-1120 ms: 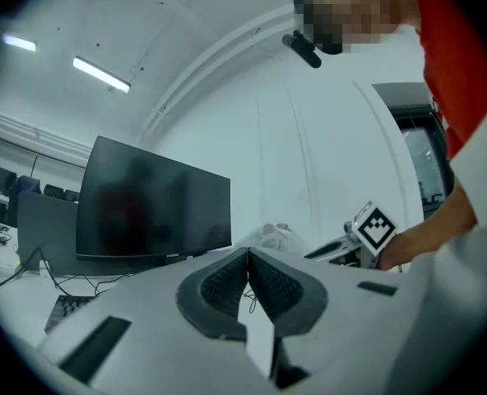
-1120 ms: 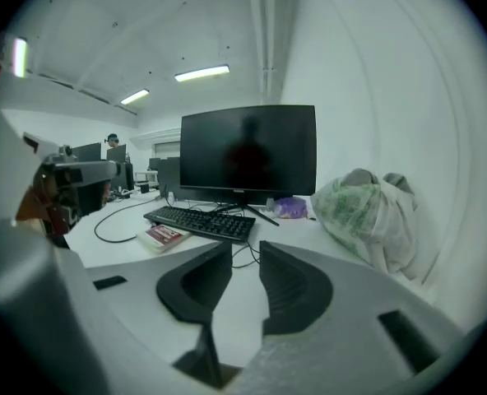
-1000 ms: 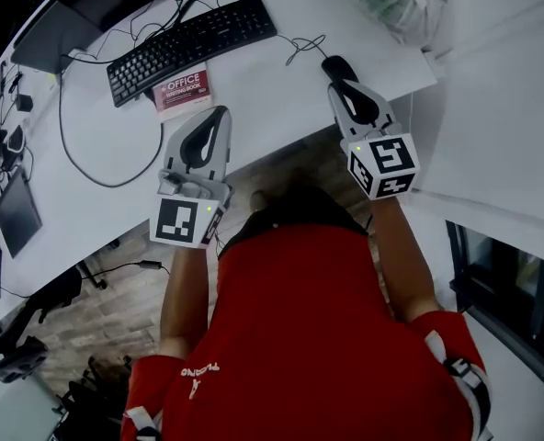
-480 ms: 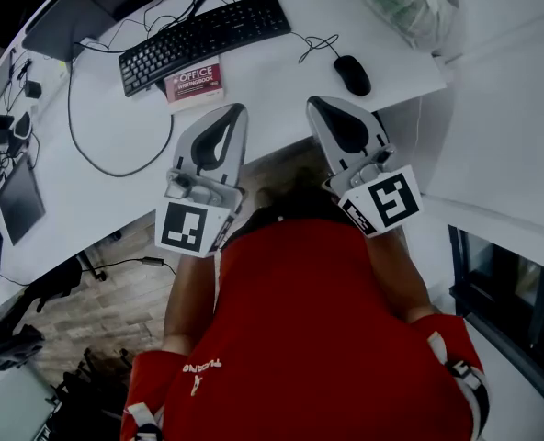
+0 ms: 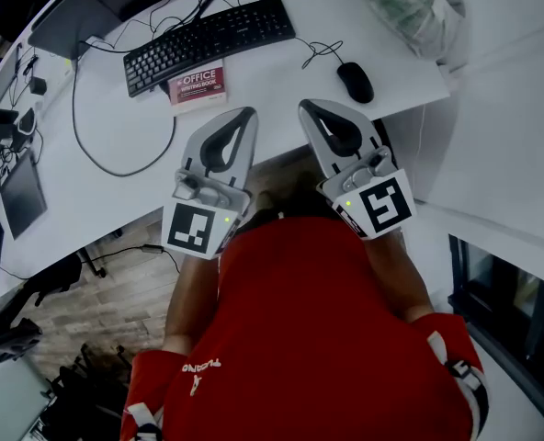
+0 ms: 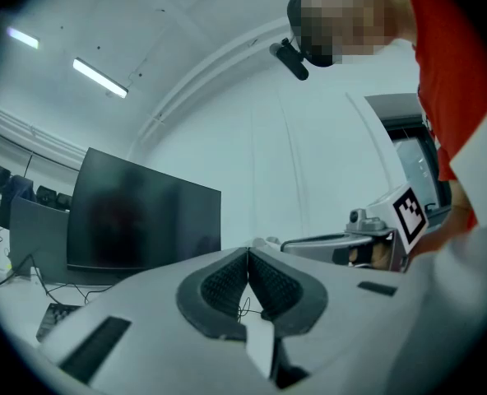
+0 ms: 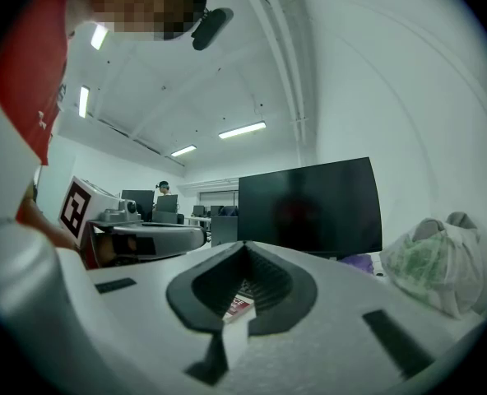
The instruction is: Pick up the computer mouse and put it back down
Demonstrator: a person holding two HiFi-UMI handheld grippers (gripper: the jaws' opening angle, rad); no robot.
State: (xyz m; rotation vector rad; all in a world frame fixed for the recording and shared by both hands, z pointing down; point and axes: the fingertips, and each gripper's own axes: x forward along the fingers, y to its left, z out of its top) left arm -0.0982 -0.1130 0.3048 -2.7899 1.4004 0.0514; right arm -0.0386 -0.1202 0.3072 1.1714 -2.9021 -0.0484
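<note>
Just inside the front right corner of the white surface [image 5: 263,73] lies the black mouse [image 5: 356,82], resting flat, with nothing touching it. Its thin cord [image 5: 314,48] loops away toward the black keyboard [image 5: 209,42], which lies further left with a red-and-white book [image 5: 197,87] just in front of it.

The right gripper [image 5: 311,108] is the nearer of the two to the mouse. In the head view its tip sits by the surface's front edge, and the mouse lies apart from it, ahead and to its right. The right gripper view shows this gripper [image 7: 243,249] with its jaws brought together at the tips and nothing between them. Only the book shows through the hollow behind the pads.

The left gripper [image 5: 245,114] is held beside the right one, further from the mouse. Its own view shows it [image 6: 248,253] likewise closed tip to tip and empty.

A crumpled plastic bag [image 5: 410,7] lies at the surface's far right. A dark monitor [image 7: 309,208] stands behind.
</note>
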